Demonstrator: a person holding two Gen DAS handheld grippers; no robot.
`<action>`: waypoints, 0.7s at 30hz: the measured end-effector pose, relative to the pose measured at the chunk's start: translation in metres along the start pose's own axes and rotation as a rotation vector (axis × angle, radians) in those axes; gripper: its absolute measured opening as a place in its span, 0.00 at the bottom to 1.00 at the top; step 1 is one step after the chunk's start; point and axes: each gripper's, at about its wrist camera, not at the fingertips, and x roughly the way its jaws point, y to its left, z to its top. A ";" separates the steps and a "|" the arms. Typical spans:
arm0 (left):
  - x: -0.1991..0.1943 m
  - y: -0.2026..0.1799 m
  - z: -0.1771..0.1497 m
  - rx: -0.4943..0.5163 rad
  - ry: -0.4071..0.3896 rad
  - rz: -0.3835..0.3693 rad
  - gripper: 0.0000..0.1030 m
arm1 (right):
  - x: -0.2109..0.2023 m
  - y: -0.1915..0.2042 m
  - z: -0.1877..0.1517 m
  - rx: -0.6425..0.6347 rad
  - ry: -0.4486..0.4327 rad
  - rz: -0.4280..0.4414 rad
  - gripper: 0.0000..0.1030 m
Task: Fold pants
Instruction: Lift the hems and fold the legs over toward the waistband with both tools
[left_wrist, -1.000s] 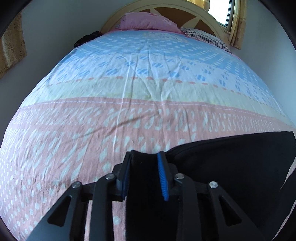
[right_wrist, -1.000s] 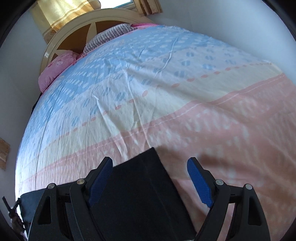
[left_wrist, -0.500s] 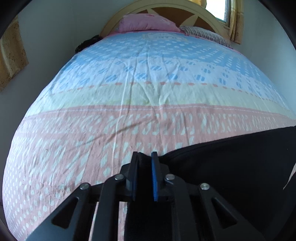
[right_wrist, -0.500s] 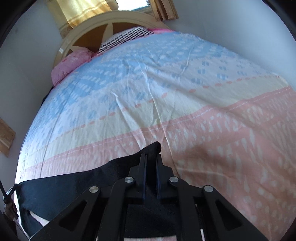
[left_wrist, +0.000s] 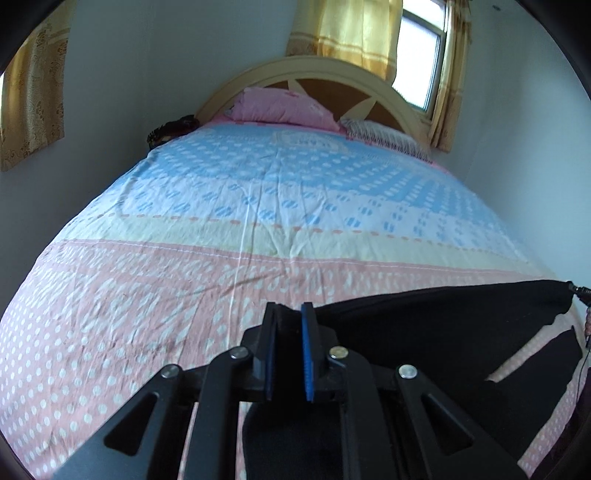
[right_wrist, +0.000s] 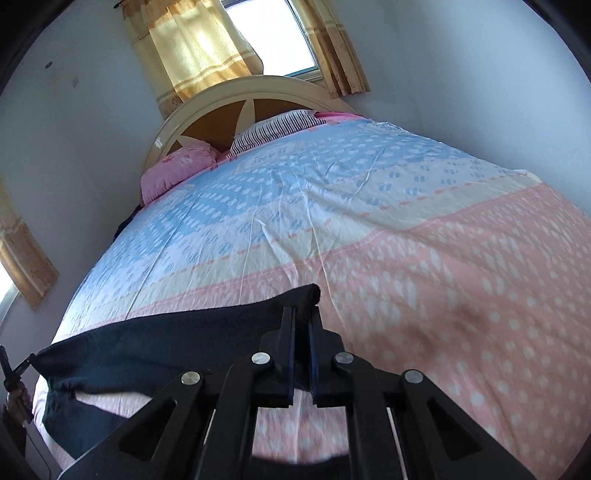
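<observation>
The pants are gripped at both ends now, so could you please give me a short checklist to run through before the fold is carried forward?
1. Left gripper shut on the pants: ok.
2. Right gripper shut on the pants' other corner: ok.
3. Edge between the grippers off the bedsheet and fairly taut: ok.
4. Bedsheet ahead free of objects up to the pink pillow: ok.
5. Lower part of the pants hanging straight, untwisted: cannot tell, mostly out of view.
6. Both layers caught in each grip: cannot tell.
</observation>
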 end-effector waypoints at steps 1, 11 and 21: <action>-0.008 0.001 -0.004 0.001 -0.019 -0.013 0.12 | -0.006 -0.001 -0.006 0.000 -0.002 0.001 0.05; -0.042 0.010 -0.049 -0.012 -0.048 -0.080 0.12 | -0.048 -0.030 -0.064 0.067 0.013 -0.016 0.05; -0.047 0.012 -0.108 -0.011 -0.006 -0.078 0.12 | -0.068 -0.037 -0.088 0.095 0.059 -0.086 0.42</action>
